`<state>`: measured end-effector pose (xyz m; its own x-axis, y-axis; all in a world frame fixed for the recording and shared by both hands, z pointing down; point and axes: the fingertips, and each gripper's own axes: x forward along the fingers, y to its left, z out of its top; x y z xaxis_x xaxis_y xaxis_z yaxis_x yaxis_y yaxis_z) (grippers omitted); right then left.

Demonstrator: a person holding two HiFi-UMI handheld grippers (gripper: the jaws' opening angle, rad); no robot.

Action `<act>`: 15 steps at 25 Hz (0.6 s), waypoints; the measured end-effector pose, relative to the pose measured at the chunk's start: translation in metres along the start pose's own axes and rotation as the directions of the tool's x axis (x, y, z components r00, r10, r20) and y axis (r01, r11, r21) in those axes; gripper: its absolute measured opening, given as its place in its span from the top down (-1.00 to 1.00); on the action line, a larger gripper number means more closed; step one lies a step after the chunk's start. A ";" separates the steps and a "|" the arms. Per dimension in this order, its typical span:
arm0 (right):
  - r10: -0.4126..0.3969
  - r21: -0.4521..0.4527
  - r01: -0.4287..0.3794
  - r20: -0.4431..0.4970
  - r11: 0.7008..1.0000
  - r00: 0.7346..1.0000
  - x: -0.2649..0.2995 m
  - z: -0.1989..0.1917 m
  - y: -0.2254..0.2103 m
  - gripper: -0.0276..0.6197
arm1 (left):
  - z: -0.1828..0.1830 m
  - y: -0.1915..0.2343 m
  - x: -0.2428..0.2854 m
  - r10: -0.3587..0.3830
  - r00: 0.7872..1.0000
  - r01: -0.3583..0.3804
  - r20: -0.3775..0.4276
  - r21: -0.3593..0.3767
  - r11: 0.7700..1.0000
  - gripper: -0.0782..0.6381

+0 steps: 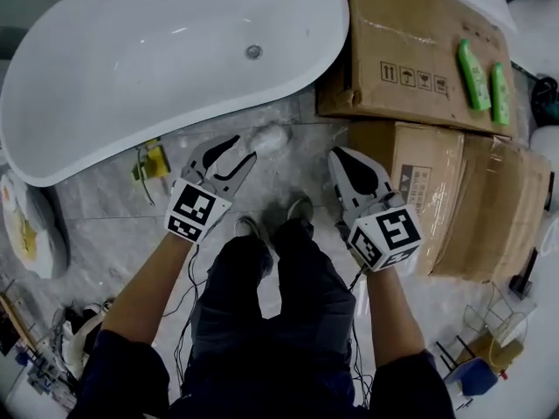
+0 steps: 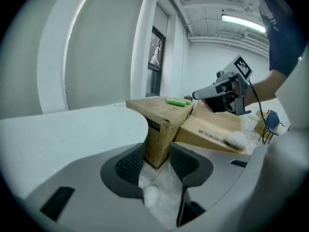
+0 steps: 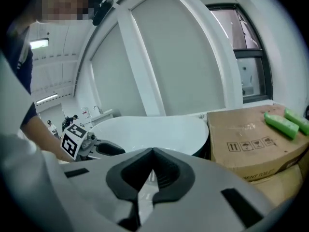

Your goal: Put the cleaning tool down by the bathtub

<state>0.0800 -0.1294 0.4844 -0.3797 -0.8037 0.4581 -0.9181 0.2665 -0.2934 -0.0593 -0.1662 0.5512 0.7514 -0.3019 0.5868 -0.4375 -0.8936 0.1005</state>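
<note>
As the fluffy white cleaning tool [image 1: 266,138] lies on the grey marble floor [image 1: 105,199] just beside the white bathtub [image 1: 175,51], the left hand-held gripper [image 1: 240,151], jaws apart and empty, probably need only lift clear, while the right hand-held gripper [image 1: 341,160] is closed on nothing.

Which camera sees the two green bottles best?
The head view: both green bottles lie whole on a cardboard box. The left gripper view shows them small and far off. The right gripper view shows them at its edge, one partly cut off.
</note>
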 end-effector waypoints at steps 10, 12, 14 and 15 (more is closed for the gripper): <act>-0.017 -0.061 0.020 0.056 0.998 0.998 -0.071 0.076 0.057 0.90 | 0.097 -0.020 -0.126 0.059 0.992 -0.058 0.108 -0.008 0.998 0.26; -0.021 -0.072 0.026 0.067 0.997 0.998 -0.082 0.089 0.069 0.90 | 0.111 -0.028 -0.144 0.066 0.990 -0.064 0.126 -0.015 0.998 0.26; -0.025 -0.093 0.032 0.076 0.995 0.997 -0.092 0.100 0.082 0.90 | 0.125 -0.035 -0.162 0.072 0.987 -0.070 0.146 -0.022 0.997 0.26; -0.025 -0.110 0.033 0.080 0.993 0.996 -0.097 0.106 0.089 0.90 | 0.133 -0.038 -0.170 0.075 0.985 -0.072 0.158 -0.025 0.997 0.26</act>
<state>0.0470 -0.0837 0.3251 -0.3466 -0.8503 0.3962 -0.9372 0.2962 -0.1841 -0.1049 -0.1248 0.3407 0.7848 -0.4170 0.4585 -0.5027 -0.8610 0.0774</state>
